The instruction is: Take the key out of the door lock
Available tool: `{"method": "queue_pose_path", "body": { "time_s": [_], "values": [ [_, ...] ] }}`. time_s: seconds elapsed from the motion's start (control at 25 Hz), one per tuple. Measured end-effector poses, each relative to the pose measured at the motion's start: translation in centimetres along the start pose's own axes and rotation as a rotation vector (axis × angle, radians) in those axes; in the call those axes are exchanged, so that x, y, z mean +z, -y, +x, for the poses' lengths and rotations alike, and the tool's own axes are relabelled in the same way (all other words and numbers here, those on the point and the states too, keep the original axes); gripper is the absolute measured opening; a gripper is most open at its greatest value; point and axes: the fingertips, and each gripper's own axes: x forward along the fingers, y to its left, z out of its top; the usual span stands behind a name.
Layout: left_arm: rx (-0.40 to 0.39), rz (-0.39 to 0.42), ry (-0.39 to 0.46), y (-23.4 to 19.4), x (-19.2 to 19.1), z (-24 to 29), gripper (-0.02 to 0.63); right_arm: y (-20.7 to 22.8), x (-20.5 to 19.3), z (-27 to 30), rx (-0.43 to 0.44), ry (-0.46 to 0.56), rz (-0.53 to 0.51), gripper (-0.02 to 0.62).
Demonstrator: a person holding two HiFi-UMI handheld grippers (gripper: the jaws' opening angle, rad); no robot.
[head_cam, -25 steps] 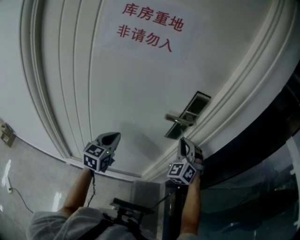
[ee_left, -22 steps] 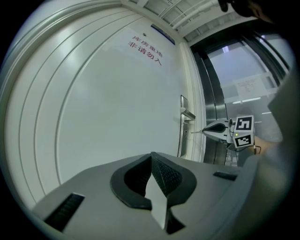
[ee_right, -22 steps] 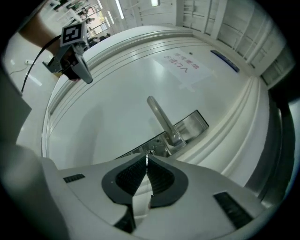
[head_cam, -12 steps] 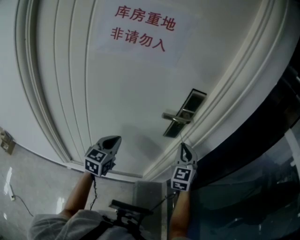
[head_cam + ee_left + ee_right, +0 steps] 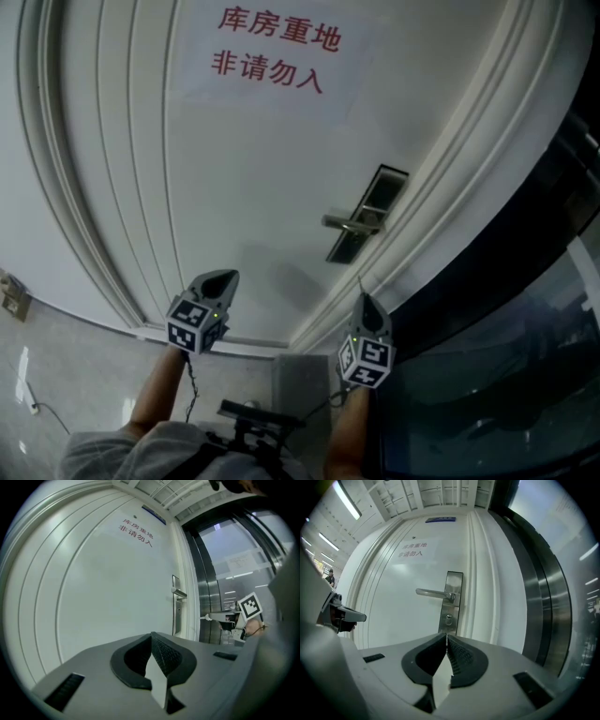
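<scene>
Nearest, both tongs were closed: left gripper [image 5: 151, 635] pinched on nothing, right gripper [image 5: 446, 636] clamped on a thin sliver at its tips, the key [image 5: 360, 285] by its look. Beyond, I noted the lock [image 5: 448, 618] under the handle [image 5: 433, 593], near the door's [image 5: 403, 606] right edge.

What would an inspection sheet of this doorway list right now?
Surface: white door with a red-lettered paper sign.
Job's things: lock plate with lever handle; keyhole looks empty; thin sliver, apparently the key, at the tip of the right gripper.
Clutter: nothing seen.
Grippers: left gripper shut, empty; right gripper shut on the key, clear of the lock.
Cables: cord under the left gripper; another cable on the floor.
Surroundings: dark glass and metal panels beside the door.
</scene>
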Motion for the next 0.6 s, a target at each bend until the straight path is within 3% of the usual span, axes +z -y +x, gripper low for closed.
{"method": "queue_pose_path", "body": {
  "time_s": [0.16,0.6],
  "values": [
    [-0.007,0.01,-0.008,0.2,-0.3,-0.8,-0.008,-0.4,-0.6,-1.7,-0.015,-0.015,0.056,0.02],
    [-0.037,0.019,0.017,1.3,-0.2,-4.2,-0.008,-3.5,-1.6,-6.2,-0.018,-0.034,0.063,0.021]
  ]
}}
